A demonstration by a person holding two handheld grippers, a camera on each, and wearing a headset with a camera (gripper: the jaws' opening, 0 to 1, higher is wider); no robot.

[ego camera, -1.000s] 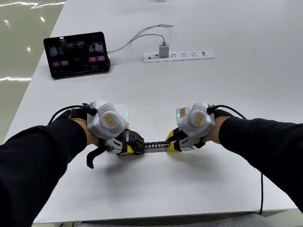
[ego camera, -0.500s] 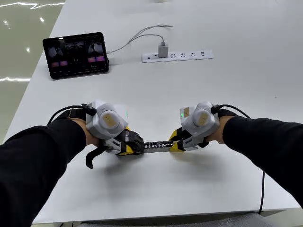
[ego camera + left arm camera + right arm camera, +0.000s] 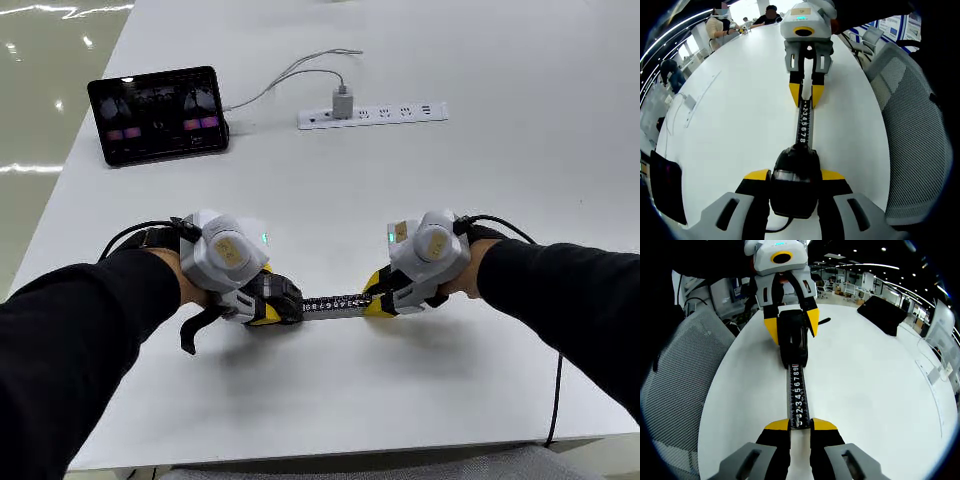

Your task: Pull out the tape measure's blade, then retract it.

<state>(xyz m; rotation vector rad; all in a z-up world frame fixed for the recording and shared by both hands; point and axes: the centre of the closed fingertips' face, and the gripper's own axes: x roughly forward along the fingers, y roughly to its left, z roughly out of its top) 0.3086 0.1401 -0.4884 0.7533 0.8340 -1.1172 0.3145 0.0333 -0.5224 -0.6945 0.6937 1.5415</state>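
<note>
Left hand-held gripper (image 3: 795,175) jaws clamped on black tape measure case (image 3: 795,192), on white desk (image 3: 740,115). Blade (image 3: 803,125) out, numbers showing, runs to right hand-held gripper (image 3: 806,97), whose yellow-tipped jaws pinch its end.

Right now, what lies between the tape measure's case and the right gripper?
The extended blade, numbers up, from case to right gripper; clearest in the right gripper view.

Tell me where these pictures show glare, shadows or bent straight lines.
Head view: glare streaks on the floor, soft shadows on the table beside the tape measure. Left gripper view: fisheye curves the table edge; blade numbers sharp. Right gripper view: numbers readable, ceiling lights glare.
</note>
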